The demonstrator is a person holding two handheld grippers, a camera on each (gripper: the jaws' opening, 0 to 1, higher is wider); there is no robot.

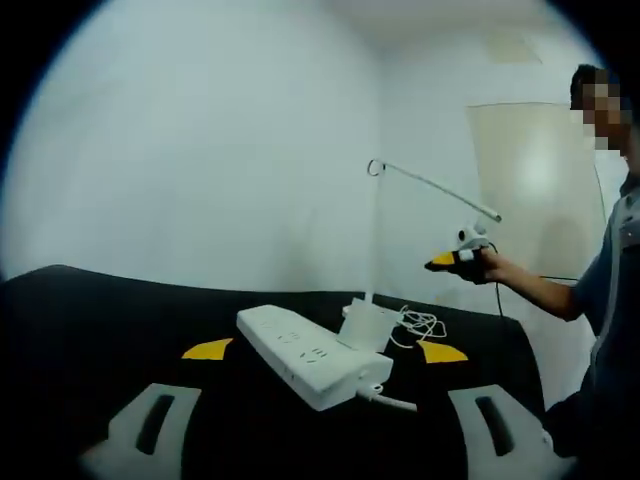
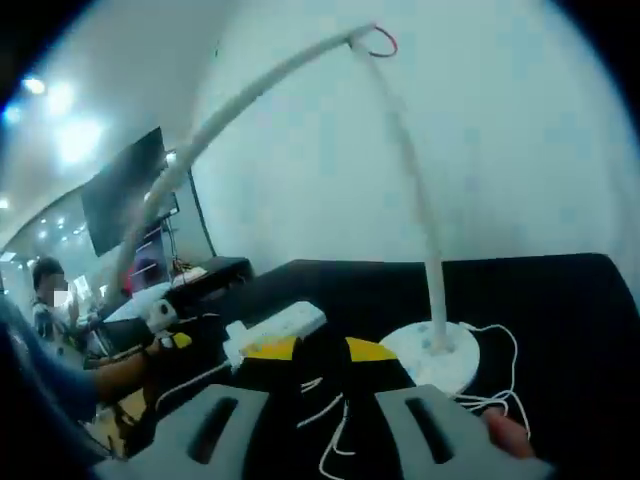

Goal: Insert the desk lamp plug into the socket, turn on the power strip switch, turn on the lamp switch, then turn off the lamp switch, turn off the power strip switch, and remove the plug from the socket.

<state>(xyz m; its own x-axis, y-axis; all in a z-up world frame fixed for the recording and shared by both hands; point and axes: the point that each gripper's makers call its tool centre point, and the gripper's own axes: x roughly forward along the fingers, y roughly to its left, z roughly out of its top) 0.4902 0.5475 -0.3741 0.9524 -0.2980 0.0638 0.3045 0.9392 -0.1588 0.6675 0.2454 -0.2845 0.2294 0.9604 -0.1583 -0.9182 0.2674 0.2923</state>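
Observation:
A white power strip (image 1: 312, 357) lies on the black table (image 1: 90, 320), just ahead of my left gripper (image 1: 325, 351), which is open with yellow-tipped jaws wide apart. Behind the strip stands the white desk lamp (image 1: 371, 322), its thin arm reaching right. Its cord (image 1: 421, 324) lies coiled beside the base. My right gripper (image 1: 458, 259) hovers at the right in a person's hand. In the right gripper view, my right gripper (image 2: 320, 350) is open above loose cord (image 2: 330, 425), with the lamp base (image 2: 436, 356) to its right and the power strip (image 2: 276, 328) at left. I cannot make out the plug.
The strip's own cable (image 1: 392, 401) leads off its near end. A pale panel (image 1: 535, 180) leans on the wall at right, beside the person (image 1: 605, 300). My left gripper (image 2: 165, 322) shows at far left. A fingertip (image 2: 508, 434) rests by the right jaw.

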